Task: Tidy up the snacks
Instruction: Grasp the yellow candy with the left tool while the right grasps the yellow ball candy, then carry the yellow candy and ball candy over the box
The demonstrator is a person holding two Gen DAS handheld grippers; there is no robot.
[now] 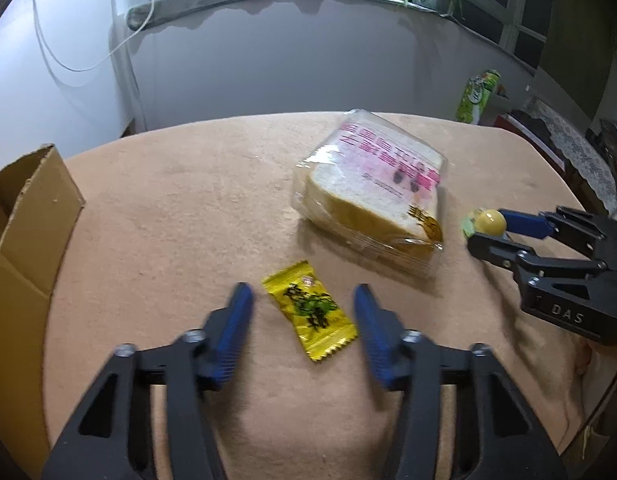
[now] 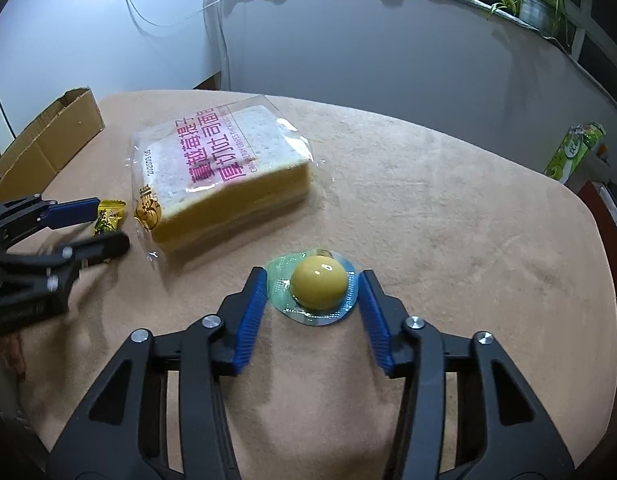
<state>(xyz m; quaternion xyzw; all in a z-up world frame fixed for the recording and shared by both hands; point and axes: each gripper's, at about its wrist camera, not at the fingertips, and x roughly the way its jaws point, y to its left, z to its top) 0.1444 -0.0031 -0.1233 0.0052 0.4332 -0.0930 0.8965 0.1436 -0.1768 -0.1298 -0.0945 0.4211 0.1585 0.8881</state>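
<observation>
A yellow candy packet [image 1: 308, 316] lies flat on the beige tablecloth [image 1: 180, 208]. My left gripper [image 1: 302, 292] is open and straddles it, one blue pad on each side with a gap to both. A small jelly cup [image 2: 318, 282] with a yellow dome and a round foil rim sits between the pads of my right gripper [image 2: 312, 274], which stand just clear of the rim, open. A bag of sliced bread [image 2: 224, 176] with pink print lies between the two grippers. In the right wrist view my left gripper [image 2: 110, 222] shows around the candy packet [image 2: 108, 216].
An open cardboard box [image 1: 24, 216] stands at the table's left edge. A green carton [image 2: 574, 152] stands beyond the far right edge, and a potted plant [image 2: 536, 4] sits on the window ledge behind. The cloth's right edge curves close to my right gripper.
</observation>
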